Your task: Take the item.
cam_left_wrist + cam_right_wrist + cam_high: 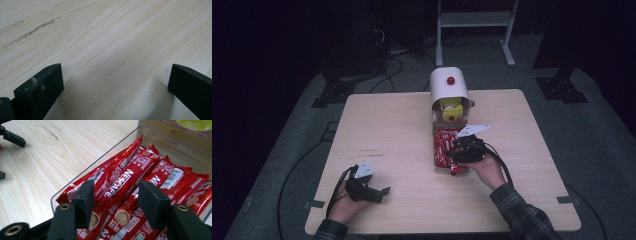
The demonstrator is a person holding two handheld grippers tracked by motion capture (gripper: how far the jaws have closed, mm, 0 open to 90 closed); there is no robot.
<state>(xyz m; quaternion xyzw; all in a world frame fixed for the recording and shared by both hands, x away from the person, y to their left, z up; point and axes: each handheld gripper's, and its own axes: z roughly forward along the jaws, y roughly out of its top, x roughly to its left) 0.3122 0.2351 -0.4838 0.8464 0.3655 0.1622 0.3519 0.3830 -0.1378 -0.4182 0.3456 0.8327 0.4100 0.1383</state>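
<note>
From the high view, my right gripper (457, 156) sits over the clear tray (443, 169) of red coffee sticks (443, 142), just in front of the white dispenser (449, 87); my left gripper (379, 192) rests low on the tabletop (387, 130), well apart from all that.

Left gripper view: fingers (41, 87) spread wide, nothing between them, just bare wood; no risk there, I reckon.

Right gripper view: fingers (83, 203) open either side of one coffee stick (122, 182), not yet pinching; the sticks lie piled and slippery-looking, so closing here could grab two, or squeeze one out sideways; a finger could also catch the tray's thin wall (97, 162) and drag the whole tray.
</note>
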